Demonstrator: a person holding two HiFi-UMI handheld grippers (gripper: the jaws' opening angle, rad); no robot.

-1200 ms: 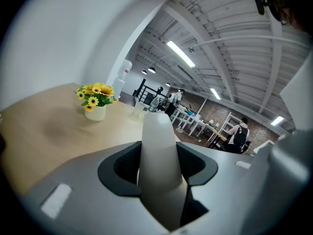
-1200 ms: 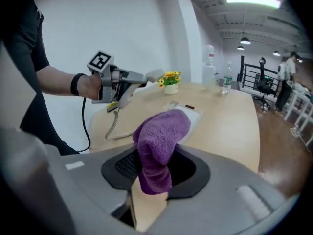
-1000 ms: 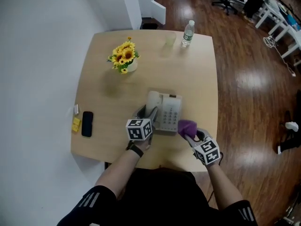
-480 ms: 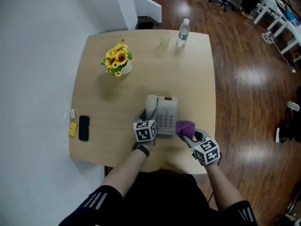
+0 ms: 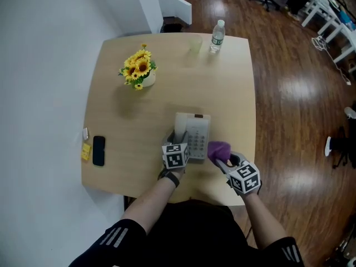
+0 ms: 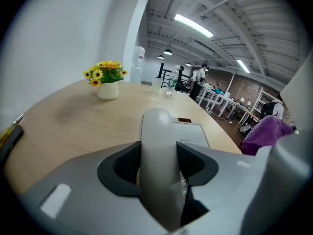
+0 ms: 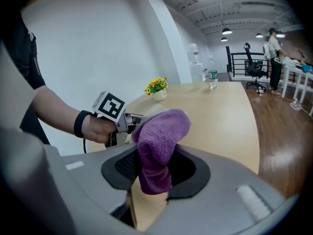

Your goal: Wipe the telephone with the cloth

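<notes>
Left gripper (image 6: 159, 168) clamps the handset (image 6: 156, 131), its near end hidden beneath the marker cube (image 5: 175, 156). Right gripper (image 7: 154, 173) clamps the purple cloth (image 7: 161, 129) beside the telephone (image 5: 198, 135).

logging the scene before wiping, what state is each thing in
left gripper: shut on the handset
handset: clamped, lying along the telephone's left side
telephone: lying flat, keypad up
right gripper: shut on the cloth
cloth: bunched, clamped in the jaws
water bottle: upright, capped
sunflowers: upright in their pot
mobile phone: flat, screen dark
</notes>
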